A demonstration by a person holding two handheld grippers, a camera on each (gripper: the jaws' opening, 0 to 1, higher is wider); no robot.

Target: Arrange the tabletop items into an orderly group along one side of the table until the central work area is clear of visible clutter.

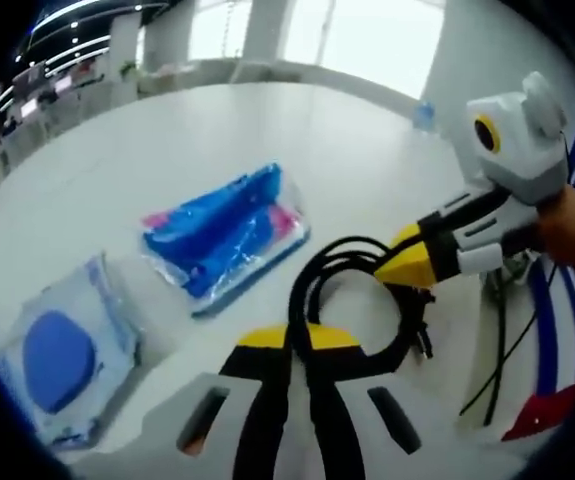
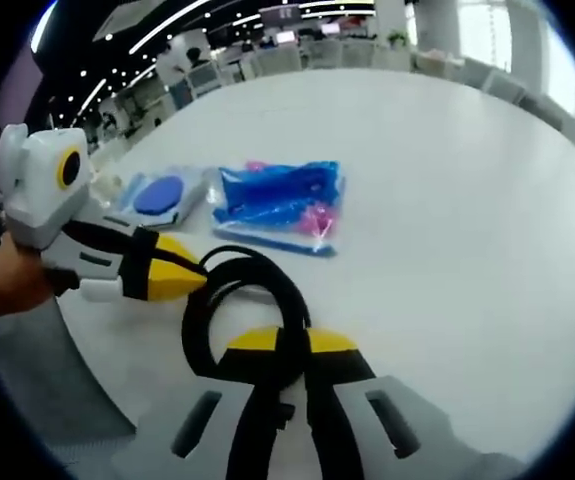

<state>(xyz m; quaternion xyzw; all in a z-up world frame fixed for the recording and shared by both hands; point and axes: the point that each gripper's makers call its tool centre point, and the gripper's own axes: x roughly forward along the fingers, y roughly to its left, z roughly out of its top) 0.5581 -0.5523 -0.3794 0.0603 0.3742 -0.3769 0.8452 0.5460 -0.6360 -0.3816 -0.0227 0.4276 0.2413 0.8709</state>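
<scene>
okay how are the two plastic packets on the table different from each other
The blue-and-pink packet looks larger and longer than the packet with the round blue pad. The first is crammed with bright blue contents plus pink patches; the second is mostly pale, with one round dark-blue pad in it. The blue-and-pink packet lies nearer the black cable; the pad packet lies beyond it. Both are clear plastic, lying flat on the white table.

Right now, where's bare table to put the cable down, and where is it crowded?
Free: the wide white table beyond and beside the blue-and-pink packet. Crowded: the near edge, where the left gripper and right gripper both pinch the black cable, with the packet and the blue-pad pouch lying side by side just behind it.
</scene>
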